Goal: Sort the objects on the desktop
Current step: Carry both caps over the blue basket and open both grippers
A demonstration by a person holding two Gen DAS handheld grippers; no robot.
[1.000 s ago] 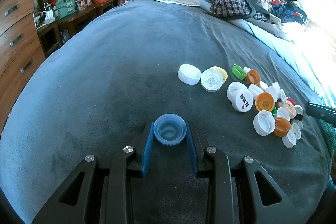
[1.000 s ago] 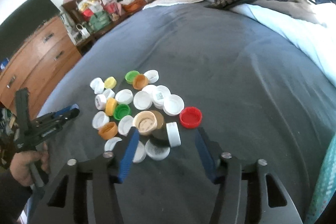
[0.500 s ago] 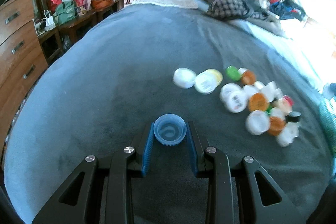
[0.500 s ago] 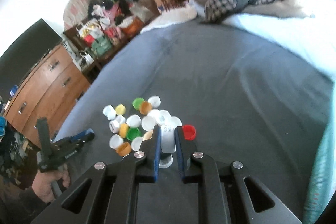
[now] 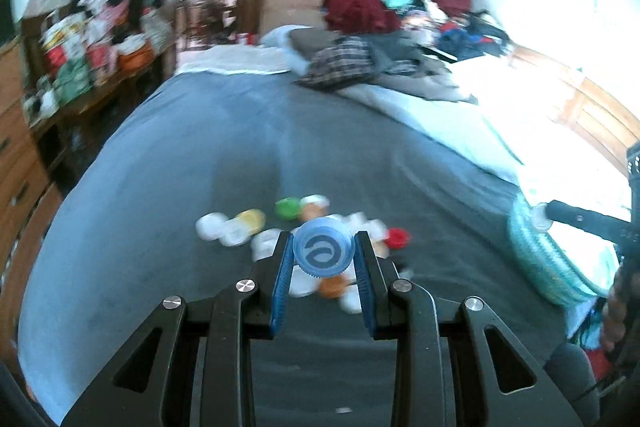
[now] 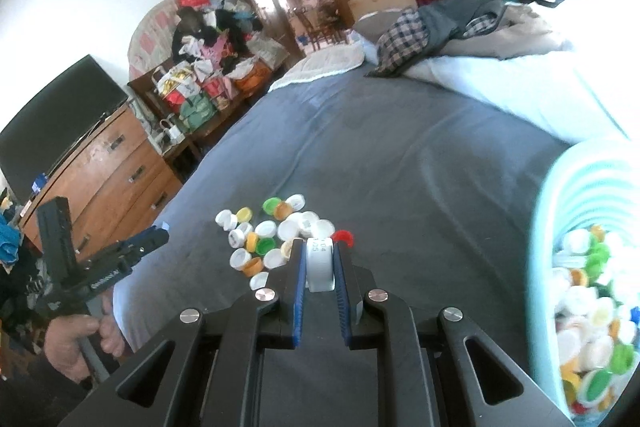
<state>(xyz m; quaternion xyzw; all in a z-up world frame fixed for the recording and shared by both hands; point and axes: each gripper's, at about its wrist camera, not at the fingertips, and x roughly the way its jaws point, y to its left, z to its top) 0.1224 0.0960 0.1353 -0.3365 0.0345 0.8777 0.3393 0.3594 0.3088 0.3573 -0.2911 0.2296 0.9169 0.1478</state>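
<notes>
My left gripper (image 5: 322, 255) is shut on a blue bottle cap (image 5: 323, 254) and holds it lifted above the bed. My right gripper (image 6: 320, 261) is shut on a white bottle cap (image 6: 319, 265), held on edge between the pads. A pile of white, yellow, green, orange and red caps (image 6: 276, 233) lies on the grey bedspread (image 6: 400, 167); it shows blurred in the left wrist view (image 5: 304, 223). A light teal basket (image 6: 560, 227) with several caps inside stands at the right. The left gripper also shows in the right wrist view (image 6: 158, 231).
A wooden dresser (image 6: 104, 179) with a dark TV stands left of the bed. Clothes and a plaid garment (image 6: 404, 39) are heaped at the bed's far end. A cluttered side table (image 6: 200, 91) stands beyond the dresser. The basket also appears in the left view (image 5: 540, 255).
Both grippers rose away from the bed with their caps. The right gripper shut on the white cap a second ago and moved toward the basket. The left view tilted up and right.
</notes>
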